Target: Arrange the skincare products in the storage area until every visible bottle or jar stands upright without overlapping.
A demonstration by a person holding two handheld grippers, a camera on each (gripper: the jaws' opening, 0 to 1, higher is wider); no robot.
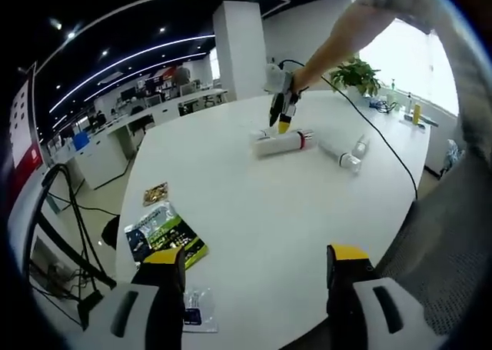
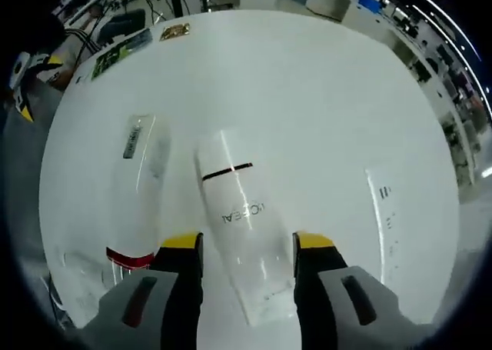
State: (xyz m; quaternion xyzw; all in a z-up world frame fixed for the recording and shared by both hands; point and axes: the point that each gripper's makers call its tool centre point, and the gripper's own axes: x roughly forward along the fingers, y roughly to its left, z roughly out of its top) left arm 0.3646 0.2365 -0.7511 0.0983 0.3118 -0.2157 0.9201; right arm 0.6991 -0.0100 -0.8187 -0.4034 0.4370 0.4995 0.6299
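Observation:
Three skincare products lie flat on the white table (image 2: 323,96). A white L'Oreal bottle (image 2: 237,211) with a black band lies lengthwise between the jaws of my right gripper (image 2: 247,244), which is open and straddles it. To its left lies a white bottle with a red band (image 2: 138,188), and to its right a white tube (image 2: 384,219). In the left gripper view the red-banded bottle (image 1: 283,143) and the tube (image 1: 342,153) lie far across the table, under the right gripper (image 1: 281,121). My left gripper (image 1: 256,259) is open and holds nothing near the table's front edge.
A green packet (image 1: 165,235), a small gold sachet (image 1: 155,194) and a small white sachet (image 1: 196,311) lie near the left gripper. A person's arm (image 1: 346,38) and a black cable (image 1: 384,146) cross above the table. A potted plant (image 1: 355,75) stands at the far edge.

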